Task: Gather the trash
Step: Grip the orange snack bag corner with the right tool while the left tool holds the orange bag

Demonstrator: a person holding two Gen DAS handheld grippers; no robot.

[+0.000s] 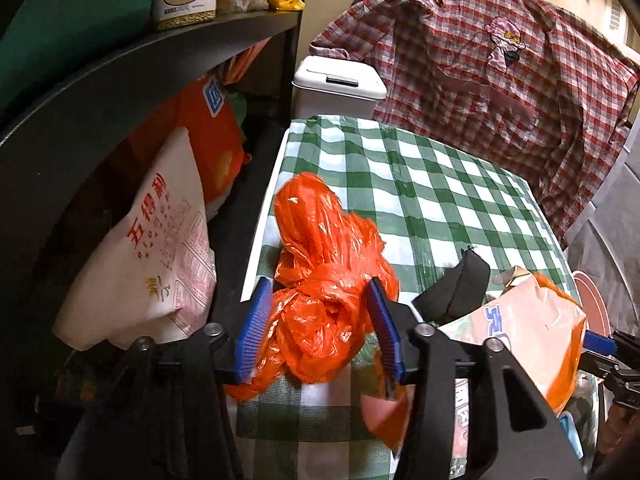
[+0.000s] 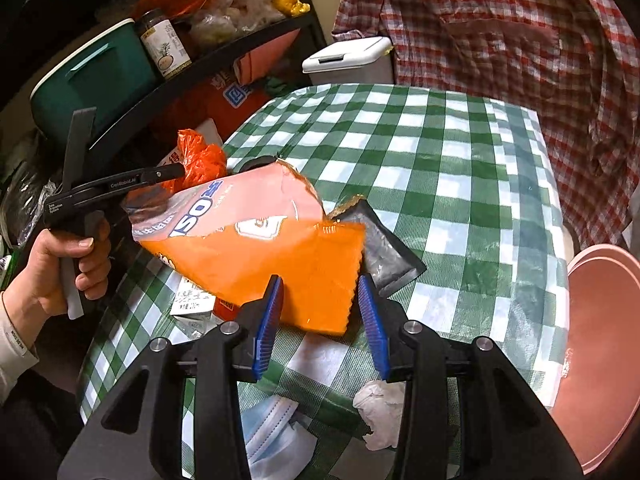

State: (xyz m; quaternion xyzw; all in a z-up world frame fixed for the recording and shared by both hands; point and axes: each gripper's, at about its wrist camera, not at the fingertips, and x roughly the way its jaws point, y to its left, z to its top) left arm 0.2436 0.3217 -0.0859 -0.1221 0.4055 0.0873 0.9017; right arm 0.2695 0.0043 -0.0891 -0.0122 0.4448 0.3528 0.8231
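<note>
While your left gripper (image 1: pixel 320 320) points down at the near left part of the desk (image 1: pixel 440 184), its blue pads straddle a crumpled orange plastic bag (image 1: pixel 324 248). That bag fills the gap between the pads and brushes them, but you cannot tell whether they press on it or simply stand released around it. Your left hand (image 2: pixel 60 264) wraps the handle of that gripper.

Your right gripper (image 2: pixel 320 316) hangs released, jaws parted, with the serrated orange end of a snack wrapper (image 2: pixel 256 248) poking up between the pads without touching them. This pink-and-orange wrapper lies on the green checked cloth of the desk, just right of the orange plastic bag.

Beneath the right gripper sit a blue face mask (image 2: pixel 272 428) and a wad of white tissue (image 2: pixel 380 412). A small silver packet (image 2: pixel 384 248) lies partly under the wrapper's far edge.

Off the desk's right edge stands a pink basin (image 2: pixel 600 360). Beyond the far edge sits a white bin (image 2: pixel 348 60) with its lid down, and a red checked shirt (image 2: pixel 500 40) hangs behind it. Dark shelves (image 1: pixel 100 92) with sacks and jars run along the left.
</note>
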